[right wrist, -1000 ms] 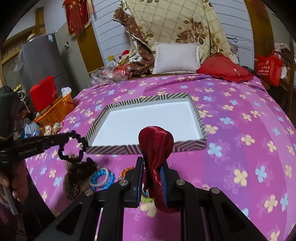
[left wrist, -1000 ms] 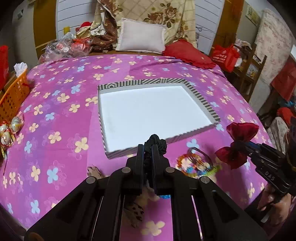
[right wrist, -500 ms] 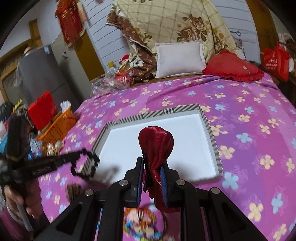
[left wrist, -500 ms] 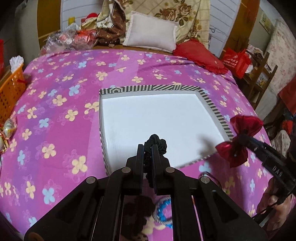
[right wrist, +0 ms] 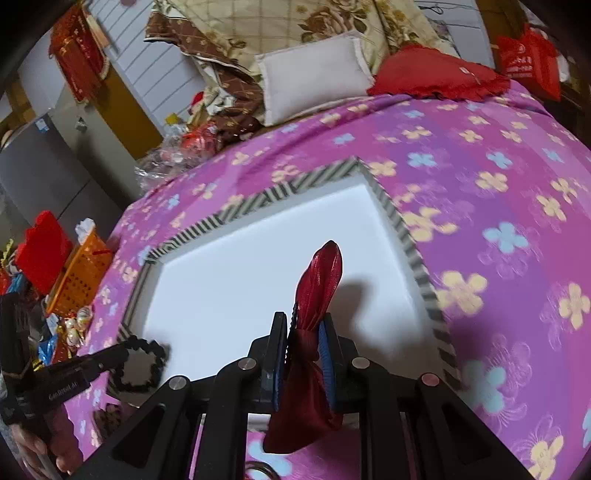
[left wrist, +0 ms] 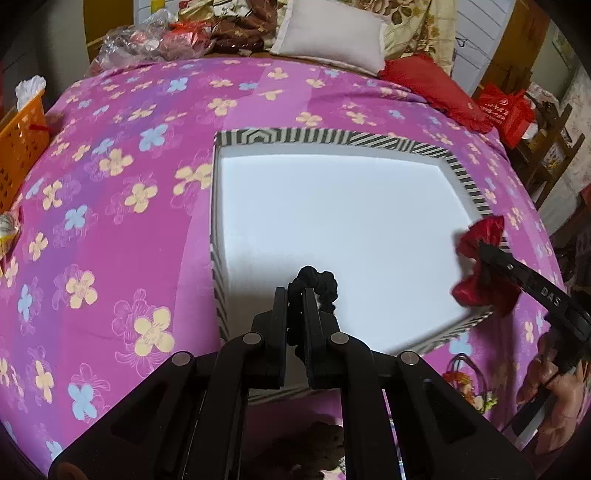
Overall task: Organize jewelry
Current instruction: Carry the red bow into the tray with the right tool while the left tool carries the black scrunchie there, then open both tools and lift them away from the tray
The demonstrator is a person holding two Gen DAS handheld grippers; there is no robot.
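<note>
A shallow white tray with a black-and-white striped rim (left wrist: 332,138) lies on the pink flowered bedspread; it also shows in the right wrist view (right wrist: 406,240). My left gripper (left wrist: 295,295) is shut on a black scrunchie (left wrist: 317,282) and holds it over the tray's near left part. My right gripper (right wrist: 304,321) is shut on a red satin bow (right wrist: 321,273) and holds it over the tray's near right part. The bow also shows in the left wrist view (left wrist: 476,266), and the scrunchie in the right wrist view (right wrist: 140,365).
A colourful beaded bracelet (left wrist: 465,384) and a leopard-print hair piece (left wrist: 317,439) lie on the bedspread in front of the tray. An orange basket (left wrist: 18,144) stands at the bed's left edge. A white pillow (left wrist: 328,35) and red cushion (left wrist: 432,88) lie at the back.
Both grippers have moved forward from in front of the tray to over its near edge, still holding the scrunchie and the bow. The right gripper has tilted.
</note>
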